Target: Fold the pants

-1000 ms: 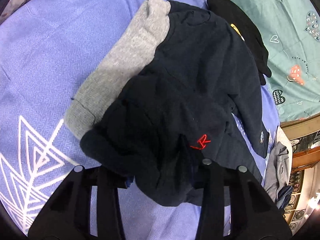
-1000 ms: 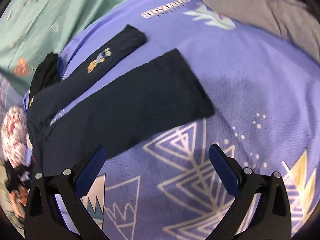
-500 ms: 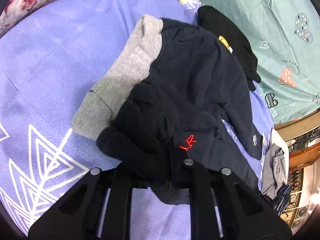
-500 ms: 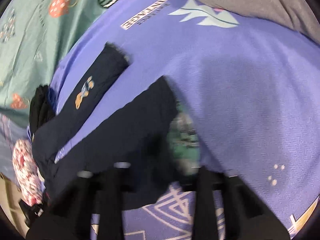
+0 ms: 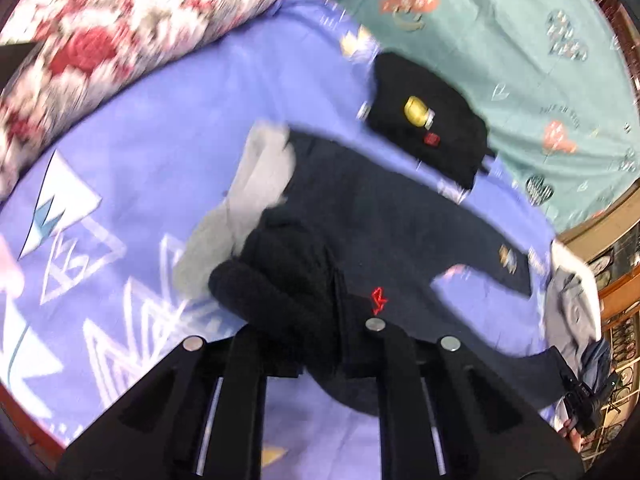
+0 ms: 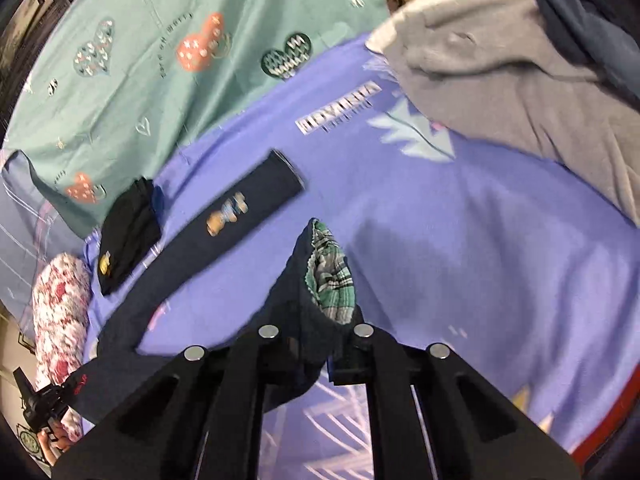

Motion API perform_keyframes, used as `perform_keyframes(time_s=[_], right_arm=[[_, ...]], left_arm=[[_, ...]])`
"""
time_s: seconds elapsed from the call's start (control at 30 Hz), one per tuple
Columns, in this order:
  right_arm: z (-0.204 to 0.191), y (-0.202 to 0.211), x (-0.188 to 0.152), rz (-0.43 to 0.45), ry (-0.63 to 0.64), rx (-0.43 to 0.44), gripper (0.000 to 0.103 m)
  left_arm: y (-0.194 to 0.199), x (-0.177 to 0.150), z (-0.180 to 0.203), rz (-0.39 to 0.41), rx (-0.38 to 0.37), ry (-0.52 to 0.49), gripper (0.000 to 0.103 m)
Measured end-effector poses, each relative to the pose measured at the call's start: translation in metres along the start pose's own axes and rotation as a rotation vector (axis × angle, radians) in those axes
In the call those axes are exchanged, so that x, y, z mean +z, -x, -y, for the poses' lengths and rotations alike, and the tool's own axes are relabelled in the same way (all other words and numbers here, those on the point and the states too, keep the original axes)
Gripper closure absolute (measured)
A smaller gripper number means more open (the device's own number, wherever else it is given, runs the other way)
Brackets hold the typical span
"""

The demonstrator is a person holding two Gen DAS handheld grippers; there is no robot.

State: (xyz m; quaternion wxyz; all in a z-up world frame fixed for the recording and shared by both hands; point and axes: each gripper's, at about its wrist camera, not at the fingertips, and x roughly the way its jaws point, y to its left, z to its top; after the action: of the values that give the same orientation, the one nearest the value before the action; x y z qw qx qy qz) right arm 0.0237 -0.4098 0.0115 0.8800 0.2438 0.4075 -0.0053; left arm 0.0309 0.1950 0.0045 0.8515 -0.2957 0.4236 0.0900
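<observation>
right wrist: gripper (image 6: 316, 344) on pants (image 6: 248, 220)

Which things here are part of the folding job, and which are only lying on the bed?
Part of the job:
- navy pants, waist end gripped by the left gripper
- lifted leg hem, gripped by the right gripper

Only lying about:
- grey garment under the pants
- folded black garment
- grey clothes pile
- floral pillow

Purple patterned bedspread (image 5: 168, 128) — teal heart-print sheet (image 6: 152, 56) and floral pillow (image 5: 120, 20) beyond.
</observation>
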Motion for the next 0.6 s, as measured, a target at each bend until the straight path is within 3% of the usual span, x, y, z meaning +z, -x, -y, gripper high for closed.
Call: perform_keyframes(time_s=[0.1,0.17,0.2,0.23,0.33,0.43,0.47,0.5,0.57,0.6], right_arm=[[0.015,-0.016,-0.025,-0.097,0.004,-0.045,0.096],[0.023,-0.028,-0.037,-0.144,0.016,-0.103,0.094],[0.027,-0.034,-0.042,-0.167,0.019,-0.147,0.092],[0.03,-0.036,-0.044,-0.164,0.017,-0.179,0.084],[0.021,-0.02,-0.041,-0.071,0.034,-0.247,0.051],[-0.01,-0.001,-0.037,0.066,0.157,-0.319,0.047],[-0.025,0.002,-0.037,0.101,0.207,-0.316,0.045],[-0.033,0.0,-0.037,0.101,0.231,-0.289,0.044],[-0.047,-0.012,-0.035,0.024,0.242,-0.148,0.043],[-0.054,-0.026,-0.035,-0.051,0.22,-0.03,0.043]], left_arm=[[-0.001,-0.019,-0.008,-0.032,0.042,-0.033,0.09],[-0.012,-0.029,-0.012,-0.057,0.112,-0.064,0.076],[-0.017,-0.031,-0.015,-0.067,0.17,-0.069,0.065],[-0.022,-0.032,-0.018,-0.082,0.209,-0.067,0.061],[-0.029,-0.032,-0.035,-0.143,0.184,0.009,0.052],[-0.024,-0.029,-0.041,-0.151,0.173,0.043,0.044],[-0.022,-0.028,-0.043,-0.151,0.189,0.044,0.035],[-0.017,-0.027,-0.046,-0.13,0.233,0.039,0.016],[-0.007,-0.028,-0.05,-0.068,0.294,0.027,0.014],[-0.002,-0.027,-0.053,-0.055,0.314,0.023,0.014]])
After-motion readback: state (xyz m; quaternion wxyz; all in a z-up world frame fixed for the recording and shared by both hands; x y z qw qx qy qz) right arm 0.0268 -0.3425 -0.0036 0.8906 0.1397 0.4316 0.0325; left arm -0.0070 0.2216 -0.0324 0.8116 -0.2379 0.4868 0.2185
